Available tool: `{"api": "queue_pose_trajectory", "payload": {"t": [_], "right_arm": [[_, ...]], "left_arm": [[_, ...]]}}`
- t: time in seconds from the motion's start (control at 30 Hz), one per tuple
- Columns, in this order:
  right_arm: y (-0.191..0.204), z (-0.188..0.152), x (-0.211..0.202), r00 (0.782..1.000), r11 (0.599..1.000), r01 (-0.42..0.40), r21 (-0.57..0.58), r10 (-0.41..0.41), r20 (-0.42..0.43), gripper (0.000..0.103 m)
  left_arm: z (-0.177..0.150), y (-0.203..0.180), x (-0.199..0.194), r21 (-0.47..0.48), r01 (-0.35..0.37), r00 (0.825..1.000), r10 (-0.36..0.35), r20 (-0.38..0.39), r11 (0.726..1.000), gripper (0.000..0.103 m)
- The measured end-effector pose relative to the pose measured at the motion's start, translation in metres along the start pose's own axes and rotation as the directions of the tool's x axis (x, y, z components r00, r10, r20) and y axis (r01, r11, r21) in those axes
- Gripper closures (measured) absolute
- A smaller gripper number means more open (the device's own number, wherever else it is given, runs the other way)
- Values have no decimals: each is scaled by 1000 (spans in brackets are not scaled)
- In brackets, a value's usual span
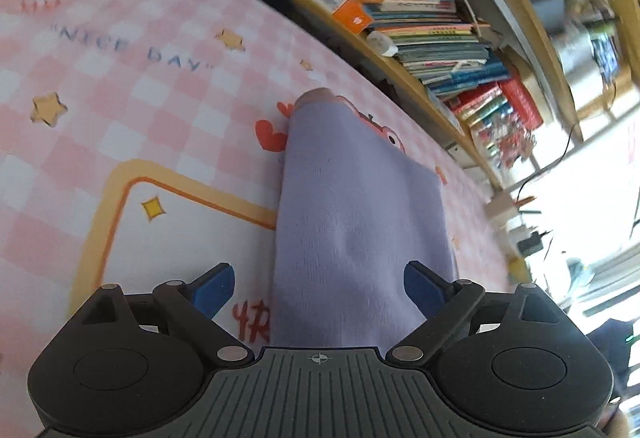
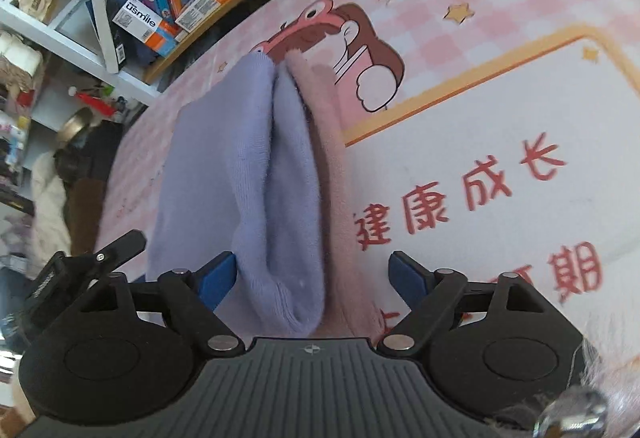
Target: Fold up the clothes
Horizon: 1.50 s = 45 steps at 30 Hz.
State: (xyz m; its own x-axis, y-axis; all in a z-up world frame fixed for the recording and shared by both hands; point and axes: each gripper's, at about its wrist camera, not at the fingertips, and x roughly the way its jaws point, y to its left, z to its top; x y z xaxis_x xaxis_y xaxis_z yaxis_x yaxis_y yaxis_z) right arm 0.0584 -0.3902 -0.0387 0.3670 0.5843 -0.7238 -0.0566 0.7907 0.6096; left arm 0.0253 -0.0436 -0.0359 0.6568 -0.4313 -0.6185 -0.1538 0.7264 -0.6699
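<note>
Garment: a lavender fleece garment (image 1: 352,222) lay on a pink checked mat (image 1: 120,86), stretched lengthwise away from both cameras.
Garment, left view: a single smooth lavender panel, narrowing to a dusty-pink end at the far tip; its near end ran under the camera housing.
Garment, right view: the lavender cloth (image 2: 260,166) was bunched into two raised folds with a crease between them; a dusty-pink strip lay along its right edge, touching it.
Left gripper: the left gripper (image 1: 320,286) stood wide open, blue pads apart. The cloth ran between the pads; whether the right pad touched it could not be told. The left pad sat clear of the cloth, over the mat.
Right gripper: the right gripper (image 2: 314,278) also stood wide open. The left pad sat against or just beside the lavender fold; the right pad was clear, over the mat's white panel. Nothing was pinched in either.
Mat: printed with stars, the words "NICE DAY", a cartoon figure (image 2: 352,50) and red Chinese characters inside an orange-bordered white panel.
Surroundings: a wooden bookshelf (image 1: 400,6) packed with books ran along the mat's far edge.
</note>
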Motion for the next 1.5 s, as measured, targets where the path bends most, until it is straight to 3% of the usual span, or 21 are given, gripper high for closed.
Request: {"api": "queue_pose_trajectory", "payload": {"t": [0.07,0.1,0.2,0.27,0.4,0.47,0.53,0.6,0.67,0.77,0.9,1.2,1.37,1.5], "right_arm": [[-1,6,4,999,999,-35,14,35,-20,23],[-2,9,6,998,998,-52,21,53,-30,29],[0,16,14,995,996,-82,22,83,-62,35],[4,20,19,993,996,-89,0,89,-81,36],[10,24,26,992,996,-83,-40,78,-97,58],[22,21,23,997,989,-54,-138,44,-71,64],[44,11,13,1000,948,-3,-318,3,0,69],[65,0,3,997,875,54,-481,-21,74,72],[67,-5,0,996,854,70,-515,-33,80,72],[49,1,1,998,896,53,-442,-38,42,69],[27,11,1,1000,950,0,-312,-7,-20,55],[12,13,12,997,980,-48,-194,34,-76,45],[10,14,13,996,978,-64,-197,50,-75,45],[18,12,17,995,966,-66,-251,46,-83,62]], "left_arm": [[2,-3,7,1,-6,1000,6,2,1000,15],[1,-4,8,-5,-15,1000,15,2,1000,18],[2,-8,14,-26,-31,999,31,-16,999,45],[0,-8,16,-45,-34,999,33,-11,998,47],[-2,-13,15,-51,-61,998,62,1,997,55],[-5,-27,11,7,-105,994,105,18,994,61],[-11,-48,5,97,-148,988,143,57,984,62],[-18,-67,-2,183,-183,981,166,102,966,62],[-21,-70,-4,192,-182,981,165,102,964,62],[-21,-57,-2,133,-163,986,156,61,978,58],[-21,-39,-1,47,-143,990,142,21,989,52],[-24,-34,7,22,-120,993,120,10,992,41],[-27,-37,11,27,-121,993,121,8,992,41],[-31,-44,13,59,-146,989,145,25,987,47]]}}
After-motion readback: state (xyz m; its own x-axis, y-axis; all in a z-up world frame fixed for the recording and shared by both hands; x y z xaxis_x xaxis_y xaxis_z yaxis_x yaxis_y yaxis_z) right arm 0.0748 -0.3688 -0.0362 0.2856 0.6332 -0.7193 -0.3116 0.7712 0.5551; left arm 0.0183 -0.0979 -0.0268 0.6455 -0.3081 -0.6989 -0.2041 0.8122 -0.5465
